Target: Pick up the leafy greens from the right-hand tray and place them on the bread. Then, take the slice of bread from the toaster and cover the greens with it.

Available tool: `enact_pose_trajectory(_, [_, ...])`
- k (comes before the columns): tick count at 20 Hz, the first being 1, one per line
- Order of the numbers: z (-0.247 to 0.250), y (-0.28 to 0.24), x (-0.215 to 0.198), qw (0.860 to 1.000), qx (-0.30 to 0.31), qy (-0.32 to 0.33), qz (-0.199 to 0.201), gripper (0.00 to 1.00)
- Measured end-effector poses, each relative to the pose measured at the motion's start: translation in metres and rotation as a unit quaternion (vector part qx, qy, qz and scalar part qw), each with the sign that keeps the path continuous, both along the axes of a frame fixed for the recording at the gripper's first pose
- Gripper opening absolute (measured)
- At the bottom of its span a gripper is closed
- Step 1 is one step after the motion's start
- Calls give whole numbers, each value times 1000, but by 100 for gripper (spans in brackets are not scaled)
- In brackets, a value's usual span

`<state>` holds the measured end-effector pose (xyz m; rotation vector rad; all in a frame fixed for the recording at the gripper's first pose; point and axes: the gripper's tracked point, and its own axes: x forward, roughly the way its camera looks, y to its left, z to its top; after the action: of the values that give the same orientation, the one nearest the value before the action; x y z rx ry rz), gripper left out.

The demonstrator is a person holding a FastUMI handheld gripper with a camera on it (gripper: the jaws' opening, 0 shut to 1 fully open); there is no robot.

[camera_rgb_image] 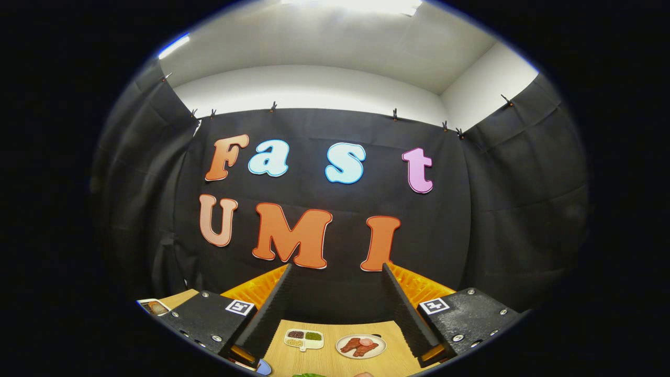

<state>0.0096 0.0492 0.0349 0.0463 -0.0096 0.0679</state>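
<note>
**A:** What lies around your gripper (335,272) right now?

**B:** You are holding it high and tilted up, so most of what lies beyond the fingers is the booth's black cloth wall, with the white wall and ceiling above it. Down low, between the fingers, you can see a strip of wooden table (330,361). On it sits a small white divided dish (303,339) with dark, green and pale fillings in its compartments. Just beside that dish, to its right, is a round white plate (361,346) carrying reddish slices of meat. Off past your left finger, at the table's far corner, there is a small tray (153,307) with something brown in it; it is too small to tell what.

**A:** Anything in your way?

**B:** Nothing lies between the fingers. They point into open air above the table.

**A:** And the tool itself?

**B:** Your fingers stand wide apart, spread fully or close to it, and they hold nothing.

**A:** Where are the leafy greens?

**B:** You can just catch a sliver of green (309,375) at the nearest part of the table, below the divided dish and between the finger bases. It reads as bright green with a ruffled outline, but so little of it shows that you cannot tell its shape or what it rests on.
</note>
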Motion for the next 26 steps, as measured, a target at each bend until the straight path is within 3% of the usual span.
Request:
enact_pose_trajectory(18, [-70, 16, 10, 999, 8, 51, 18, 99])
enact_pose_trajectory(22, [-132, 15, 8, 993, -6, 121, 15, 99])
enact_pose_trajectory(26, [-217, 24, -9, 967, -6, 253, 36, 99])
